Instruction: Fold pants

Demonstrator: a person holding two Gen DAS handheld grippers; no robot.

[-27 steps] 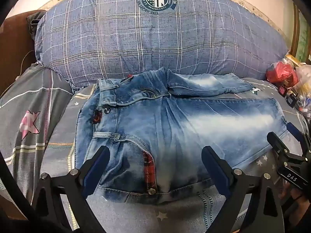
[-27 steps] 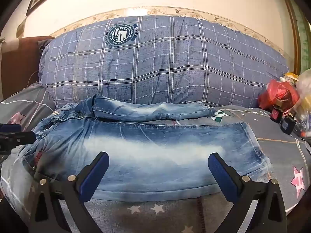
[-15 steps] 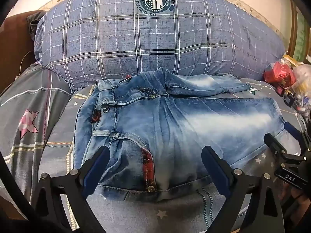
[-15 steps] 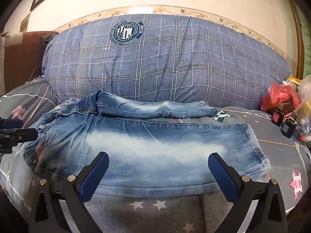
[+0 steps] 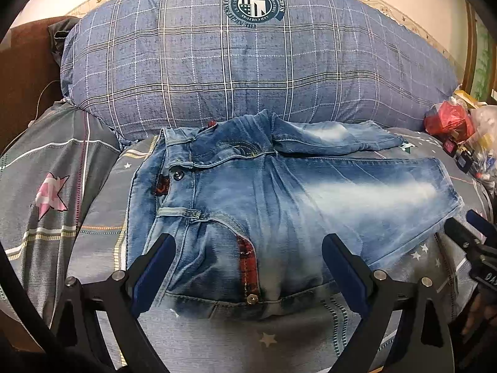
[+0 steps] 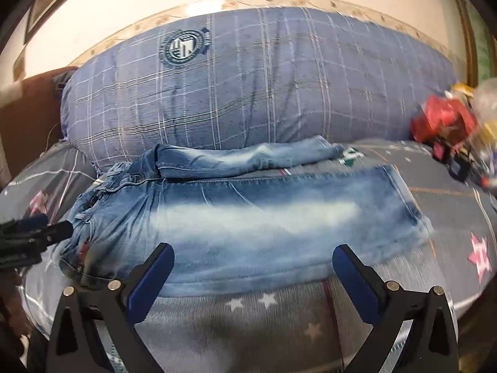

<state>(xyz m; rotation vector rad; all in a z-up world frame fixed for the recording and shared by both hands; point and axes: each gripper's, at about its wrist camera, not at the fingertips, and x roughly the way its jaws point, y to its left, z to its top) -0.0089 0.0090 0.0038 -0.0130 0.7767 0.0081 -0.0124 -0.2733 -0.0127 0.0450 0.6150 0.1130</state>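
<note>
Denim pants (image 5: pixel 273 217) lie flat on the bed (image 5: pixel 77 217), waistband ahead of your left jaws (image 5: pixel 248 276), near leg stretching ahead of your right jaws (image 6: pixel 253 279); the far leg sits bunched against the plaid pillow (image 5: pixel 248 71). Both sets of jaws stand fully open, holding nothing. Over the last second your left camera crept in a little and your right view swung left, its picture now blurred. Judging by that, you're lining up 2 grasps on the near edge; no fold has begun.

Left claw (image 5: pixel 248 267) gapes wide above jeans (image 5: pixel 279 205) spread on bedspread (image 5: pixel 77 168).
</note>
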